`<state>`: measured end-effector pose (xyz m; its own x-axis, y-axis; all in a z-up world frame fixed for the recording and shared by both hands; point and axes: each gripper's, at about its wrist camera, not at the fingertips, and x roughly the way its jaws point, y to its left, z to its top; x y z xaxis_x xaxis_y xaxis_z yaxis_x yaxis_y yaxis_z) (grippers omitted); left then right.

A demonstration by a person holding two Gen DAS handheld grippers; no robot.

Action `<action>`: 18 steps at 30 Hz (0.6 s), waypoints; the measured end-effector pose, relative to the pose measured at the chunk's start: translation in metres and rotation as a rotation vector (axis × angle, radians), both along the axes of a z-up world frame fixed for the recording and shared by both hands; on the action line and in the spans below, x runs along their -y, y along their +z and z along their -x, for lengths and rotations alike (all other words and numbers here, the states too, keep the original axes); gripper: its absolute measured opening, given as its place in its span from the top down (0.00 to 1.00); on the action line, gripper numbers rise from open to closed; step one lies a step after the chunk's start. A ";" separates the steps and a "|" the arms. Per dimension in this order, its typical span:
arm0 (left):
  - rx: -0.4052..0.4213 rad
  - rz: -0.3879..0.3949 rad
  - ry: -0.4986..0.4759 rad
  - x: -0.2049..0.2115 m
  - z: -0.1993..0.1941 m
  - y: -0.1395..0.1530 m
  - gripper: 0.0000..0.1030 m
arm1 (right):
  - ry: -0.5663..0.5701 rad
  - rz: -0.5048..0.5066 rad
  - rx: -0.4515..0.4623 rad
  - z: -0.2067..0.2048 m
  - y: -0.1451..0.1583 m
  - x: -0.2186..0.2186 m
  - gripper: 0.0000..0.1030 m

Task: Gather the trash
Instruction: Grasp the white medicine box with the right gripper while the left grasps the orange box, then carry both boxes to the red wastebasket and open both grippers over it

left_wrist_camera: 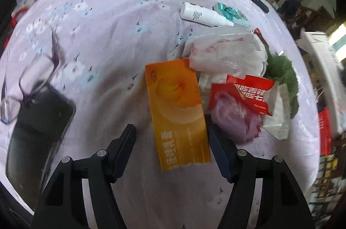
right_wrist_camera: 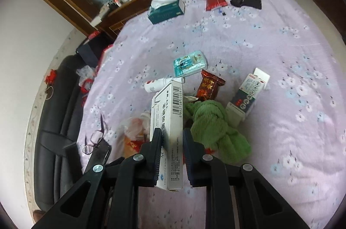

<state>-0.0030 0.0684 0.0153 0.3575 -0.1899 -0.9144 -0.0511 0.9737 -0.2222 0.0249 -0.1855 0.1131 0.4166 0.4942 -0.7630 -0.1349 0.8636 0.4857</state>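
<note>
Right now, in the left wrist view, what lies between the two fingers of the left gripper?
In the left wrist view, the lower end of the orange box lies between the open fingers of the left gripper, flat on the floral cloth. Neither pad touches it.

Tablecloth (left_wrist_camera: 103,19) is reading as soft woven cloth, matt, printed with small flowers. Orange box (left_wrist_camera: 178,112) is looking like smooth coated card, slight sheen. White box (right_wrist_camera: 170,120) is showing as matt printed card. Red wrapper (left_wrist_camera: 250,95) is glinting like glossy plastic film, creased. Clear bag (left_wrist_camera: 222,51) is looking thin, crinkled, translucent plastic. Green towel (right_wrist_camera: 214,127) is reading as fuzzy, rough-pile cloth. White bottle (left_wrist_camera: 203,15) is appearing smooth, satin plastic. Phone (left_wrist_camera: 39,138) is showing a glossy glass-like face. Left gripper (left_wrist_camera: 172,133) fingers (left_wrist_camera: 123,144) are looking like matt black plastic with shiny metal screws. Candy wrapper (right_wrist_camera: 208,86) is shining like foil-type film.
</note>
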 end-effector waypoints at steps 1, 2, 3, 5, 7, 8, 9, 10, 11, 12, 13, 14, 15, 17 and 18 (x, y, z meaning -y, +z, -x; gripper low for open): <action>0.004 -0.021 -0.010 0.003 -0.002 0.000 0.35 | -0.004 -0.002 0.004 0.005 0.002 0.001 0.80; 0.009 -0.032 -0.016 0.004 -0.004 0.000 0.39 | -0.005 -0.004 0.005 0.008 0.003 0.001 0.80; 0.015 -0.048 -0.019 0.004 -0.006 0.000 0.43 | -0.009 -0.003 0.009 0.013 0.004 0.001 0.80; 0.016 -0.047 -0.023 0.003 -0.007 0.002 0.53 | -0.016 -0.001 0.014 0.020 0.004 0.001 0.80; 0.034 -0.032 -0.016 -0.002 -0.004 0.005 0.53 | -0.022 -0.006 0.018 0.028 0.005 0.000 0.80; 0.052 -0.040 -0.013 -0.003 -0.001 0.009 0.53 | -0.025 0.000 0.023 0.031 0.005 0.001 0.80; 0.069 -0.044 -0.015 -0.005 0.004 0.012 0.53 | -0.029 0.012 0.032 0.036 0.007 0.000 0.80; 0.083 -0.038 -0.015 -0.007 0.007 0.017 0.53 | -0.031 0.018 0.039 0.040 0.007 0.000 0.80; 0.105 -0.032 -0.015 -0.009 0.012 0.023 0.53 | -0.034 0.025 0.047 0.044 0.008 0.001 0.80; 0.125 -0.035 -0.019 -0.010 0.017 0.030 0.53 | -0.038 0.031 0.049 0.047 0.007 0.001 0.80; 0.143 -0.039 -0.024 -0.010 0.020 0.035 0.53 | -0.047 0.041 0.050 0.051 0.007 0.002 0.80; 0.168 -0.039 -0.030 -0.009 0.024 0.043 0.53 | -0.054 0.044 0.049 0.053 0.006 0.003 0.80; 0.183 -0.039 -0.033 -0.009 0.026 0.049 0.53 | -0.063 0.044 0.045 0.056 0.005 0.005 0.80; 0.226 -0.040 -0.055 -0.004 0.031 0.063 0.53 | -0.085 0.049 0.035 0.060 0.002 0.011 0.80; 0.240 -0.037 -0.066 0.000 0.030 0.068 0.53 | -0.099 0.050 0.030 0.063 0.002 0.015 0.80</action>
<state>-0.0325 0.0682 0.0831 0.5531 -0.1880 -0.8116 0.0625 0.9808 -0.1845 -0.0377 -0.2000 0.1149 0.4846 0.4110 -0.7722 -0.0618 0.8966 0.4384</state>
